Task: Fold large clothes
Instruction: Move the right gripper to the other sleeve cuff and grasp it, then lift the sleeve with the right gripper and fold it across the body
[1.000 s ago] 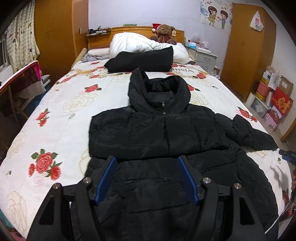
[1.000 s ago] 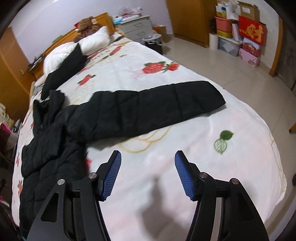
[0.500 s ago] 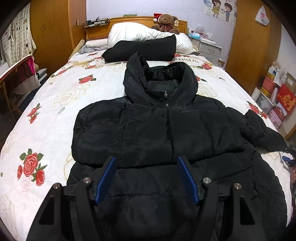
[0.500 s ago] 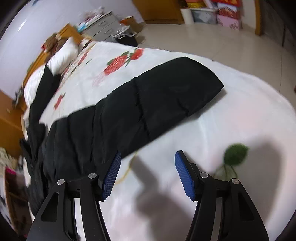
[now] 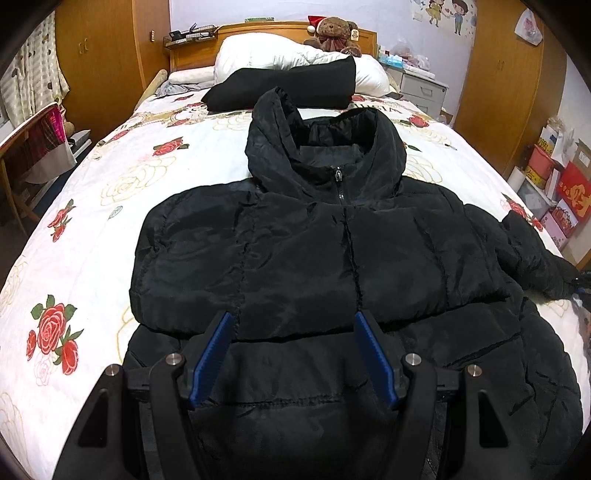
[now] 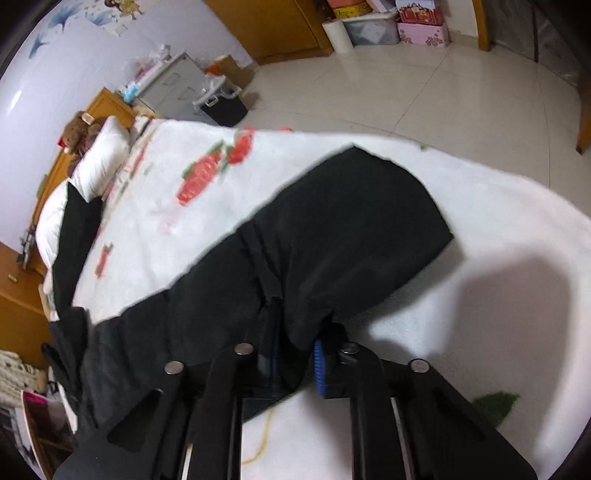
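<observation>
A black hooded puffer jacket (image 5: 314,258) lies front up on the rose-patterned bed (image 5: 92,236), hood toward the headboard. Its left sleeve is folded across the chest. My left gripper (image 5: 291,354) is open and empty, hovering over the jacket's lower body. The jacket's right sleeve (image 6: 332,236) stretches out across the sheet in the right wrist view. My right gripper (image 6: 295,354) is shut on the lower edge of that sleeve, near the cuff end; the fabric bunches between the blue pads (image 6: 319,365).
A folded black garment (image 5: 288,86) and white pillows (image 5: 280,55) lie at the headboard with a teddy bear (image 5: 334,33). A nightstand (image 5: 421,86), wardrobes and boxes (image 5: 561,184) stand right of the bed. A chair (image 5: 33,147) stands at the left. Tiled floor (image 6: 424,81) lies beyond the bed's edge.
My right gripper moved in onto the outstretched sleeve and closed on its edge. My left gripper drifted forward over the jacket and stayed open.
</observation>
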Demonstrator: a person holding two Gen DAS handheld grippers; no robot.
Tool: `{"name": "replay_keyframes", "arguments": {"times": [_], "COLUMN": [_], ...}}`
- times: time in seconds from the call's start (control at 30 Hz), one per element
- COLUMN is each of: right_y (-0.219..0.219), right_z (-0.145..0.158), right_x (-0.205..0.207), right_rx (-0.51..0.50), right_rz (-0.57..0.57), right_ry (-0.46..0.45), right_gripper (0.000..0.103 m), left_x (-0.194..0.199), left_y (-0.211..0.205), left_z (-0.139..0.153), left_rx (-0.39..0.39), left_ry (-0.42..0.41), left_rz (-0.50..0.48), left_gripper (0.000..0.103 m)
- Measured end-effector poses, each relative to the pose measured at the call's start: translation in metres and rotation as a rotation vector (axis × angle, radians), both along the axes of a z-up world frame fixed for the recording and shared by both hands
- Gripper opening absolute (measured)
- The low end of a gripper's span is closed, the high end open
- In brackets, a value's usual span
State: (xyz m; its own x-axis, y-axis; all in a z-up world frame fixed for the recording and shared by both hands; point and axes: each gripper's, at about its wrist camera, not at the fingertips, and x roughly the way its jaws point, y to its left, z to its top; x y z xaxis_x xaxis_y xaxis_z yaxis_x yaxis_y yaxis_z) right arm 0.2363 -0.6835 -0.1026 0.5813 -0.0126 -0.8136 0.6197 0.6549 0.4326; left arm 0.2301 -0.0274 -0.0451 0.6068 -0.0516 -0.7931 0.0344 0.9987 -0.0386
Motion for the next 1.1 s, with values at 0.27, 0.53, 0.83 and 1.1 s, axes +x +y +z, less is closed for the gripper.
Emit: {"name": "replay_keyframes", "arguments": {"times": [0.27, 0.53, 0.83, 1.1], "right_y": [0.047, 0.139, 0.259, 0.347], "right_z": [0.094, 0.176, 0.203, 0.153], "right_x": [-0.005, 0.007, 0.021, 0.052], "right_rx": [-0.083, -0.152, -0.199, -0.171], "right_rz": [0.15, 0.397, 0.649, 0.804], "right_ry": [-0.178, -0.336, -0.384, -0.293], "right_gripper": [0.01, 0.01, 0.009, 0.01], "left_x": [-0.013, -0.023, -0.028, -0.025], "left_y": [0.007, 0.015, 0.03, 0.052], "left_z": [0.022, 0.05, 0.071, 0.063], "left_rx": [-0.021, -0.057, -0.095, -0.116], "left_ry": [-0.038, -0.089, -0.147, -0.143], "left_rz": [-0.001, 0.005, 0.021, 0.052], "left_gripper": [0.07, 0.07, 0.07, 0.07]}}
